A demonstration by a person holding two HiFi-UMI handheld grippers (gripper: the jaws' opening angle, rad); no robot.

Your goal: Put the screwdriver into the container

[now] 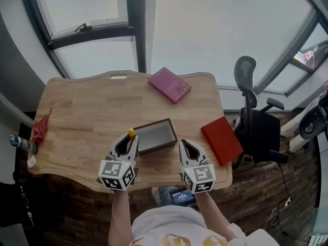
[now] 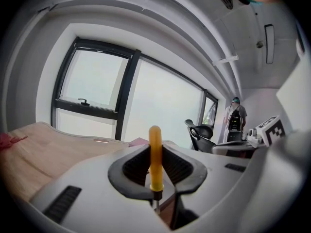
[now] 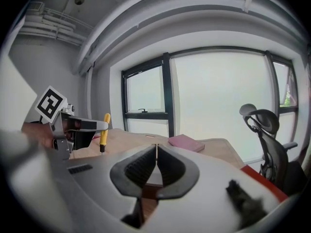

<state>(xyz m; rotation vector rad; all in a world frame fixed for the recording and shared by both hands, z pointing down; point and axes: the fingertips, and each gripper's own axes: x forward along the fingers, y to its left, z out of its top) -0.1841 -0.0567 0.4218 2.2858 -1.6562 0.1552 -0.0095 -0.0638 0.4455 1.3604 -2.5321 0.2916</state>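
One screwdriver, handle up and tip down, stands clamped in our left gripper at the near-left corner of the container, whose opening lies just right and far of it. Our right gripper, jaws together on nothing, hangs by the near-right corner.

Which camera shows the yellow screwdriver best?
The left gripper view: the screwdriver stands upright, large, gripped between the jaws. The right gripper view shows it small; the head view, only its handle end.
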